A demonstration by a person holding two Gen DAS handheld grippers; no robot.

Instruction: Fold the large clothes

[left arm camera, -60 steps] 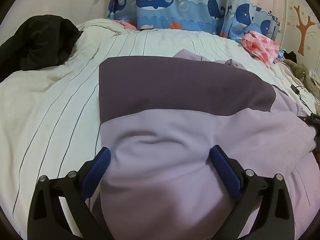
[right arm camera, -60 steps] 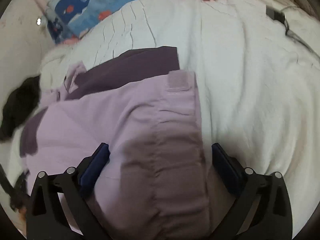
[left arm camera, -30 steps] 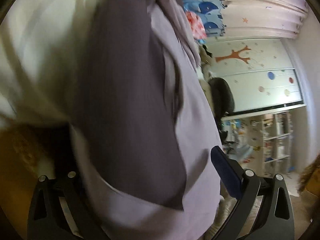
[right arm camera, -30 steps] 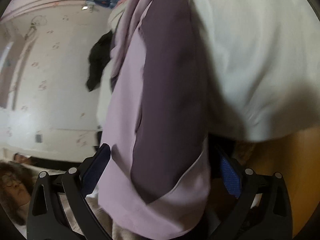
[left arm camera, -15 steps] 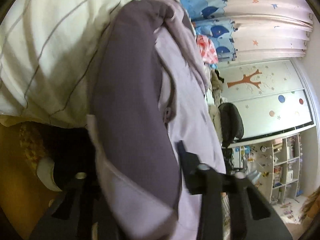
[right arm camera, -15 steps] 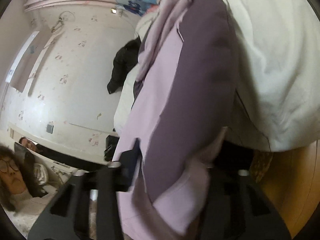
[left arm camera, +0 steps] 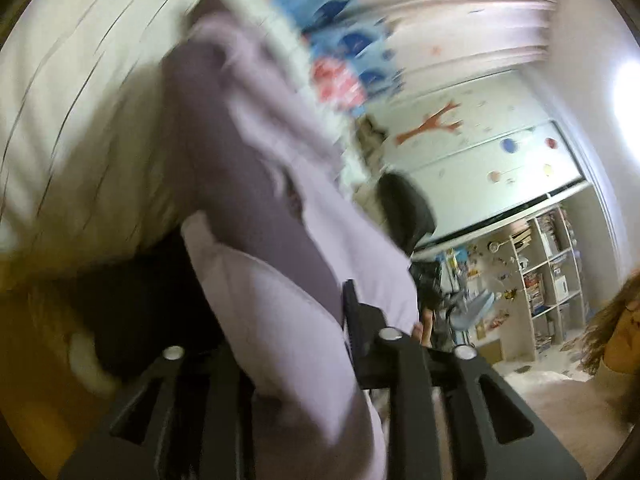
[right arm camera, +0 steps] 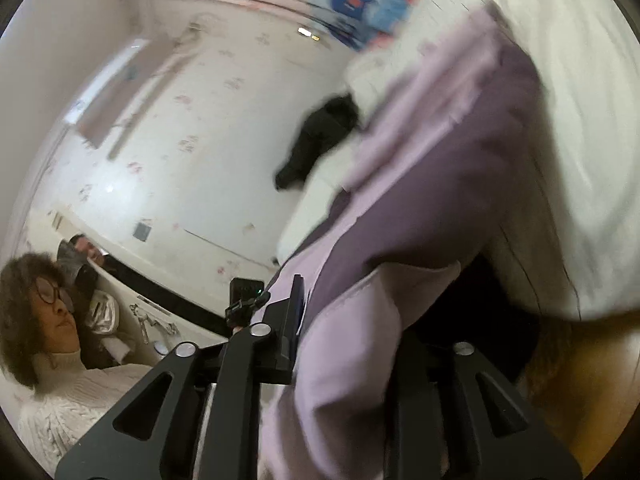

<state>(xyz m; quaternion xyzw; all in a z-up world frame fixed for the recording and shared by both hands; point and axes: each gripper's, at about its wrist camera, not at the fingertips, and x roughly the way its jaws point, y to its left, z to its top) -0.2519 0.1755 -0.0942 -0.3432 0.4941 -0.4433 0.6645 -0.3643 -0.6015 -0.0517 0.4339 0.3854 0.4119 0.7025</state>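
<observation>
A large two-tone garment, lilac and dark purple (left arm camera: 248,184), hangs from the edge of the white striped bed (left arm camera: 80,100). My left gripper (left arm camera: 288,320) pinches its lilac hem, and the jaws are opening slightly with the cloth still between them; the cloth covers the left finger. In the right wrist view the same garment (right arm camera: 440,184) runs up toward the bed (right arm camera: 580,120). My right gripper (right arm camera: 348,328) is shut on the other hem corner. Only its left fingertip (right arm camera: 296,312) shows, since cloth hides the other. Both views are motion-blurred.
A black garment (right arm camera: 320,136) lies on the bed's far side, and a pink one (left arm camera: 340,80) lies near the whale curtain (left arm camera: 340,20). A dark chair (left arm camera: 408,208) and shelves (left arm camera: 540,272) stand beyond the bed. A person (right arm camera: 48,320) is close by.
Both grippers were open wide around the hem a second ago and have since closed on it. Both have risen, lifting the garment's edge, and the views have tilted.
</observation>
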